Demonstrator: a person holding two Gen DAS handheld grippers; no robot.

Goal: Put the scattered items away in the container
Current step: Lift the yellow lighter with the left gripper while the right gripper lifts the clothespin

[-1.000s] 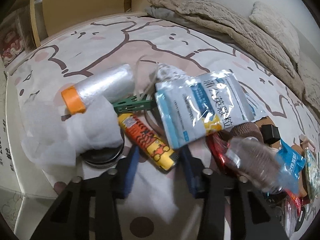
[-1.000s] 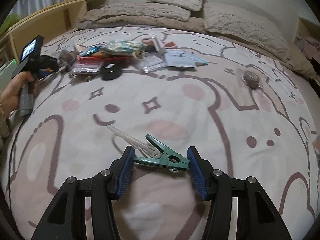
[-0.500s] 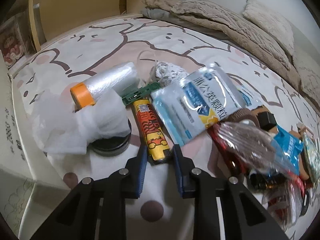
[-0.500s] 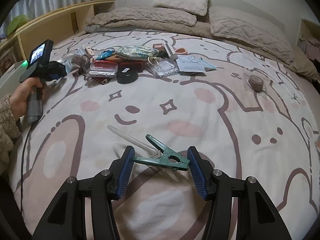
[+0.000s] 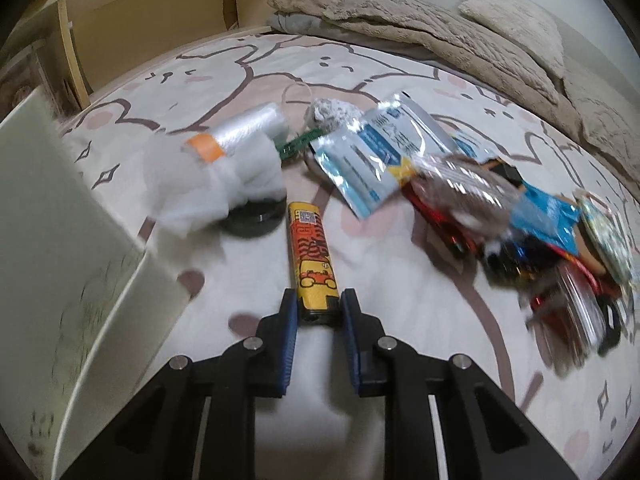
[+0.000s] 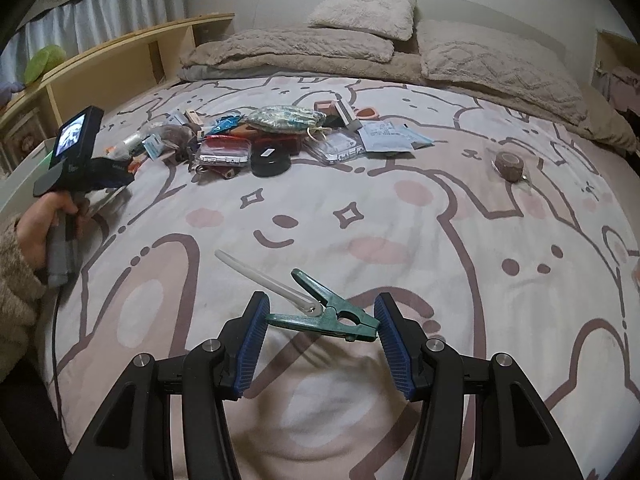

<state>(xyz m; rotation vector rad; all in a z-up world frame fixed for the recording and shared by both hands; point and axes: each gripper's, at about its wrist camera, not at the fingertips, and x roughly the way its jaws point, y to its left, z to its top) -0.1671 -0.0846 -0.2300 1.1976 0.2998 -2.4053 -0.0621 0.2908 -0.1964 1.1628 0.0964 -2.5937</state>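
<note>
My left gripper (image 5: pixel 319 312) is shut on the near end of a yellow-orange lighter (image 5: pixel 310 254) and holds it over the bedspread. A pale container (image 5: pixel 52 248) stands at the left edge of the left wrist view. Beyond the lighter lie a plastic bag roll with an orange core (image 5: pixel 236 136), white tissue (image 5: pixel 212 184), a blue-white sachet (image 5: pixel 376 160) and a heap of packets (image 5: pixel 520 216). My right gripper (image 6: pixel 320 334) holds a green clothes peg (image 6: pixel 324 314) between its jaws, above the bed; a clear straw (image 6: pixel 264 278) sticks out of the peg.
In the right wrist view the heap of items (image 6: pixel 260 140) lies mid-bed, a brown tape roll (image 6: pixel 509 165) sits apart at the right, and the person's hand holds the left gripper handle (image 6: pixel 72 184) at the left. Pillows and a blanket (image 6: pixel 360 44) lie at the back.
My left gripper closed on the lighter and pulled it back out of the pile, towards the container. My right gripper rose a little with the peg held.
</note>
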